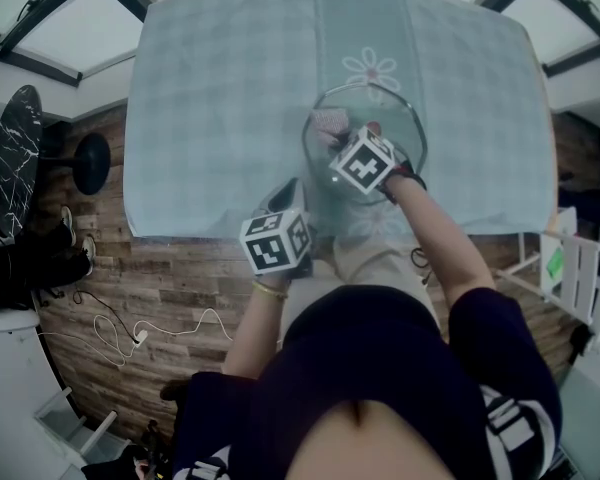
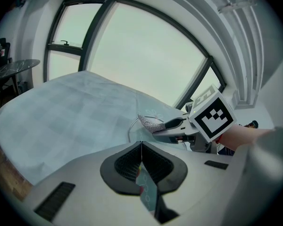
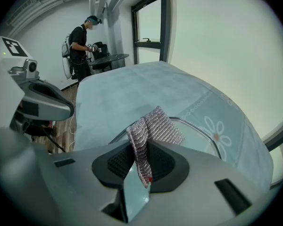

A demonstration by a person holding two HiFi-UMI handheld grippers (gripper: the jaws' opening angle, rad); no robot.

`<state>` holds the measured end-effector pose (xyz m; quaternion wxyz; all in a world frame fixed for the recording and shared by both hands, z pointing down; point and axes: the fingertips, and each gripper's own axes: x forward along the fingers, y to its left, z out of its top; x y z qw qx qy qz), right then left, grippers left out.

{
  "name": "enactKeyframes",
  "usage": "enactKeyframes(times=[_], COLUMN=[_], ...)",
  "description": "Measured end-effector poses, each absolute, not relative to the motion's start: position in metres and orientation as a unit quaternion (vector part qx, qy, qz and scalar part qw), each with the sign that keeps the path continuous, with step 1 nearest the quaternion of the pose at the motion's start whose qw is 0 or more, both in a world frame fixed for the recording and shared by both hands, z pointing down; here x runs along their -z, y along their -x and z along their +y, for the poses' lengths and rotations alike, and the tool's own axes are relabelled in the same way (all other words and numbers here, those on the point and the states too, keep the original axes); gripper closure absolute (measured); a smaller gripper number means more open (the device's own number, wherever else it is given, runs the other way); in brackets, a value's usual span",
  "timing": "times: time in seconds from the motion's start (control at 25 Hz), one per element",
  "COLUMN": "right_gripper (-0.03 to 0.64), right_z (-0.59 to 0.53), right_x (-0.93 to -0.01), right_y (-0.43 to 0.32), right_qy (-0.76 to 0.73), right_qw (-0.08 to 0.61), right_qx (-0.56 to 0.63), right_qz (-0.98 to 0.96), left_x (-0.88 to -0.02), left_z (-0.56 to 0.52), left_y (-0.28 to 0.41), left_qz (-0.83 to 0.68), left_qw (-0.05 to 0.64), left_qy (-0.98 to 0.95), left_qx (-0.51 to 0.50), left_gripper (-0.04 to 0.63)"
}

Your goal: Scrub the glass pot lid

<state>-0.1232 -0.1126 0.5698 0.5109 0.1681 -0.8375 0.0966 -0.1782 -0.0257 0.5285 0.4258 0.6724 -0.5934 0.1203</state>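
The glass pot lid (image 1: 380, 108) lies on the pale blue tablecloth (image 1: 220, 118); its metal rim shows as well in the left gripper view (image 2: 131, 126) and the right gripper view (image 3: 203, 131). My right gripper (image 3: 140, 161) is shut on a silvery mesh scrubbing cloth (image 3: 153, 126), which hangs over the lid's near left part (image 1: 330, 123). My left gripper (image 2: 141, 147) is shut, and the lid's rim runs straight into the seam of its jaws at the lid's near left edge. It sits by the table's front edge (image 1: 280, 233). The right gripper (image 2: 179, 125) shows just ahead of it.
The table's front edge (image 1: 230, 236) lies right below the left gripper, with wooden floor beneath. A black round table (image 1: 15, 158), a stool (image 1: 90, 163) and a white cable (image 1: 130, 333) are at the left. A person (image 3: 82, 36) stands far off by another table.
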Motion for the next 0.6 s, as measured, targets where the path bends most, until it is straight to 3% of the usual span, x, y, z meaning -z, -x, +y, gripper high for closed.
enactKeyframes(times=[0.6], right_gripper=[0.537], right_z=[-0.069], right_x=[-0.580], right_y=[0.122], right_qy=[-0.156], right_qw=[0.518], right_qx=[-0.106], right_qz=[-0.834], left_x=[-0.525], left_z=[0.002], left_y=[0.180], left_qz=[-0.589], left_qw=[0.420], left_qy=[-0.679], left_qx=[-0.127], left_gripper=[0.594])
